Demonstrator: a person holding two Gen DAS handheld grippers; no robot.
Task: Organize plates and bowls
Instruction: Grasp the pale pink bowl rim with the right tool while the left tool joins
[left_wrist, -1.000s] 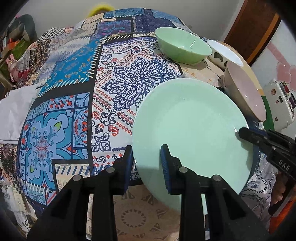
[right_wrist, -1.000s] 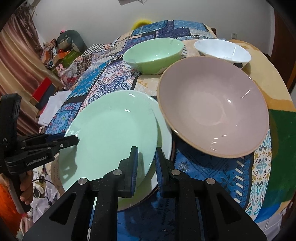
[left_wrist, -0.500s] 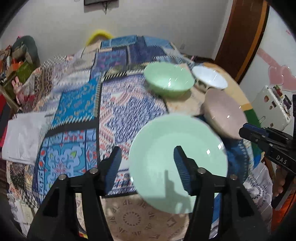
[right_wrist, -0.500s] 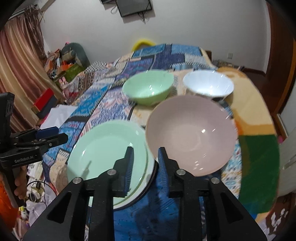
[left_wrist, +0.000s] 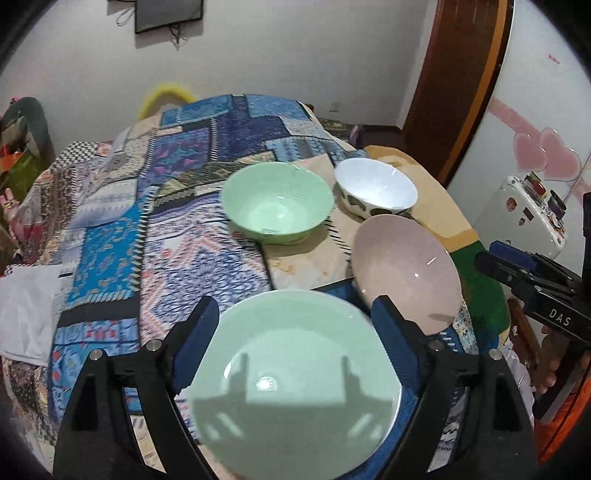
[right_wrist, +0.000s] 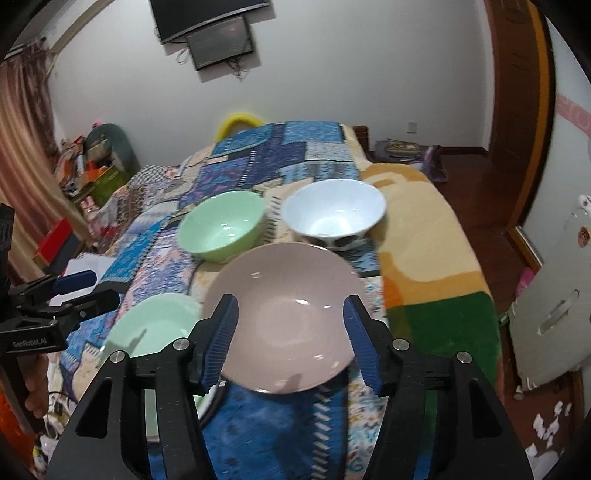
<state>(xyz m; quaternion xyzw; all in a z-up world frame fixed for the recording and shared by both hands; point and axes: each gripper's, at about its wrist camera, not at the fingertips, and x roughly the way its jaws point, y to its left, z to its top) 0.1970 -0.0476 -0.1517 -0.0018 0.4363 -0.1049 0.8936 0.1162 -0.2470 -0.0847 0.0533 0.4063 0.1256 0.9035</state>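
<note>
A pale green plate (left_wrist: 295, 376) lies on the patterned cloth at the near edge, stacked on another plate; it also shows as the green plate (right_wrist: 155, 326) in the right wrist view. My left gripper (left_wrist: 295, 332) hovers above it, open and holding nothing. To its right sits a pink plate (left_wrist: 406, 280) (right_wrist: 288, 317), under my open right gripper (right_wrist: 290, 332). Farther back stand a green bowl (left_wrist: 277, 206) (right_wrist: 221, 225) and a white bowl (left_wrist: 375, 190) (right_wrist: 334, 208) side by side.
The patchwork cloth (left_wrist: 155, 236) covers the surface, with a yellow and green blanket (right_wrist: 424, 258) on the right. A white cloth (left_wrist: 26, 310) lies at the left edge. A small white fridge (left_wrist: 528, 218) and a wooden door (left_wrist: 461, 92) stand to the right.
Both grippers let go of the green plate, opened wide and pulled up and back. The plate now rests flat on the plate beneath it.
</note>
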